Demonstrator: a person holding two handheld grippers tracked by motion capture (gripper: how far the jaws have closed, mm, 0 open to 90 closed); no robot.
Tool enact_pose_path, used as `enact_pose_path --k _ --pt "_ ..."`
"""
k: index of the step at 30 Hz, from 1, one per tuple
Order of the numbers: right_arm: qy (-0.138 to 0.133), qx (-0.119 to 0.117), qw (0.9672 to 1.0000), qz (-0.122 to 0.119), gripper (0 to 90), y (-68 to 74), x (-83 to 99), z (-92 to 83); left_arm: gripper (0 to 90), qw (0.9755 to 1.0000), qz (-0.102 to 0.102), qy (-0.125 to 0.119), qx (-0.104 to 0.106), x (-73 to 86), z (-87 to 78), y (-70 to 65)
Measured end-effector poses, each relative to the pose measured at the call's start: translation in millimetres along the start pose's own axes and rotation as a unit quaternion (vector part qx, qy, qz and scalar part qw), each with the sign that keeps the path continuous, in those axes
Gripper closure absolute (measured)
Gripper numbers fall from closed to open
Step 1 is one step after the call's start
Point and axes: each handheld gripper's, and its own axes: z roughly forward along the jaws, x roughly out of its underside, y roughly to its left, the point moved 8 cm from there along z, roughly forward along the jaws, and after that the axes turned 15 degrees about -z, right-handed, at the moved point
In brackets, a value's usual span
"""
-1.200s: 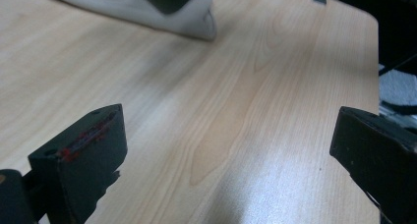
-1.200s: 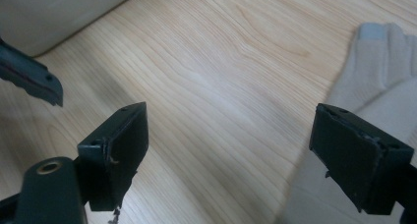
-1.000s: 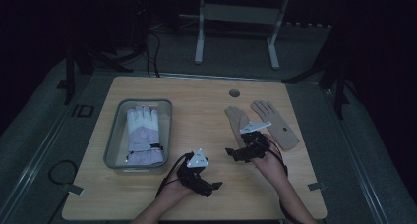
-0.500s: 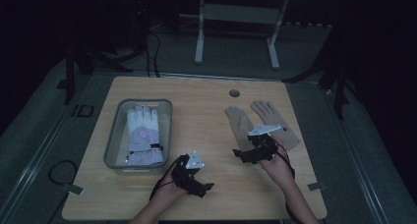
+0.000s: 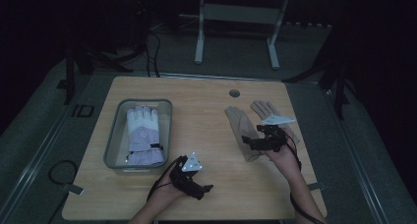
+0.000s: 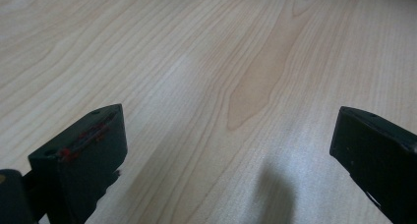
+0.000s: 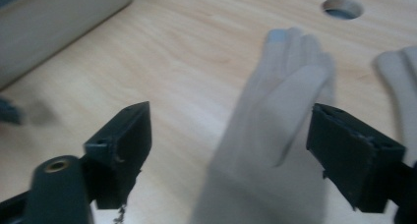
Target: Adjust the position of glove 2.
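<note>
1. One white glove [image 5: 142,135] is already lying in the bin [image 5: 114,138], far left.
2. Two tan gloves [image 5: 241,128] are waiting on the table [image 5: 201,111], right.
3. You are holding the right gripper [image 5: 252,142] wide apart over the nearer one.
4. Your left gripper [image 5: 204,189] is gaping, empty.

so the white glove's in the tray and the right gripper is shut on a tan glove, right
Not quite. The white glove is in the tray, but the right gripper is open: the right gripper view shows its jaws spread wide over a tan glove, gripping nothing.
</note>
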Motion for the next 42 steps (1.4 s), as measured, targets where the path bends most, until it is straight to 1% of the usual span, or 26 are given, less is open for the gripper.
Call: enact_pose_path --k 1,2,3,4,5,6,11,13,15,18,23,24,25,26,29,30,31,32,33,34,37,38,39,40,41,42 --pt "0.0 0.0 1.0 0.0 20.9 0.0 0.0 0.0 0.7 1.0 0.0 0.0 0.0 0.0 0.0 0.0" --pt "0.008 0.015 0.9998 -0.008 23.9 -10.5 0.5 3.6 0.7 1.0 0.0 -0.002 0.001 -0.1 -0.3 -0.4" --pt "0.008 0.015 0.9998 -0.008 23.9 -10.5 0.5 3.6 0.7 1.0 0.0 -0.002 0.001 -0.1 -0.3 -0.4" --pt "0.009 0.022 0.9997 -0.002 30.4 -20.0 0.0 7.2 0.7 1.0 0.002 -0.003 0.002 0.3 0.1 -1.1" --pt "0.009 0.022 0.9997 -0.002 30.4 -20.0 0.0 7.2 0.7 1.0 0.002 -0.003 0.002 0.3 0.1 -1.1" --pt "0.013 0.034 0.9993 -0.006 35.5 -28.8 -0.4 11.4 0.7 1.0 0.005 -0.001 0.001 1.0 0.3 -0.8" --pt "0.024 0.036 0.999 -0.007 40.6 -40.2 -0.9 24.1 0.7 1.0 0.006 0.0 0.002 1.2 0.1 -0.7" --pt "0.035 0.03 0.9989 -0.008 41.1 -44.4 0.7 37.3 0.7 1.0 0.005 -0.001 0.004 1.1 -0.2 -0.9" --pt "0.038 0.027 0.9989 -0.007 41.3 -45.6 1.4 41.7 0.7 1.0 0.008 -0.004 0.005 0.8 -0.6 -1.3" --pt "0.048 0.023 0.9985 -0.016 42.9 -50.0 5.7 57.8 0.7 0.9999 0.01 -0.005 0.007 1.0 -0.6 -1.6" --pt "0.059 0.013 0.9979 -0.02 41.6 -53.6 12.0 70.4 0.7 0.9999 0.011 -0.006 0.007 0.7 -0.5 -1.4" --pt "0.068 0.013 0.9972 -0.026 40.3 -54.2 16.8 76.9 0.7 0.9999 0.011 -0.007 0.008 0.7 -0.3 -1.5" --pt "0.068 0.013 0.9972 -0.026 40.3 -54.2 16.8 76.9 0.7 0.9999 0.011 -0.007 0.008 0.7 -0.3 -1.5" --pt "0.08 0.002 0.9965 -0.025 39.6 -52.1 23.5 83.7 0.7 0.9999 0.012 -0.006 0.007 0.8 -0.2 -1.4" --pt "0.079 0.009 0.9962 -0.035 41.4 -50.5 28.1 88.0 0.7 0.9999 0.011 -0.006 0.008 0.9 -0.3 -1.4" --pt "0.072 0.01 0.9967 -0.037 46.8 -48.5 28.3 87.9 0.7 0.9999 0.01 -0.006 0.008 0.9 -0.4 -1.3" --pt "0.072 0.01 0.9967 -0.037 46.8 -48.5 28.3 87.9 0.8 0.9999 0.01 -0.006 0.008 0.9 -0.4 -1.3" --pt "0.07 0.012 0.9966 -0.042 59.1 -45.1 28.3 86.5 0.7 0.9999 0.01 -0.006 0.008 1.0 -0.3 -1.6" --pt "0.07 0.012 0.9966 -0.042 59.1 -45.1 28.3 86.5 0.7 0.9999 0.01 -0.006 0.008 1.0 -0.3 -1.6" --pt "0.067 0.017 0.9969 -0.037 74.1 -39.8 27.4 85.6 0.7 0.9999 0.011 -0.006 0.008 1.1 -0.1 -1.7" --pt "0.065 0.025 0.9973 -0.025 77.7 -35.4 26.7 85.2 0.8 0.9999 0.012 -0.004 0.005 1.5 0.2 -1.5" --pt "0.065 0.032 0.9974 -0.001 79.0 -31.2 24.2 82.9 0.7 0.9999 0.011 -0.004 0.006 1.8 0.6 -1.8" --pt "0.065 0.032 0.9974 -0.001 79.0 -31.2 24.2 82.9 0.7 0.9999 0.011 -0.004 0.006 1.8 0.6 -1.8" --pt "0.048 0.034 0.9978 0.029 79.3 -25.0 17.0 78.9 0.7 0.9999 0.01 -0.005 0.005 1.6 0.9 -1.9" --pt "0.048 0.034 0.9978 0.029 79.3 -25.0 17.0 78.9 0.7 0.9999 0.01 -0.005 0.005 1.6 0.9 -1.9" --pt "0.032 0.047 0.9962 0.067 79.4 -18.4 7.9 72.3 0.7 0.9999 0.011 -0.004 0.004 1.7 0.8 -1.6"
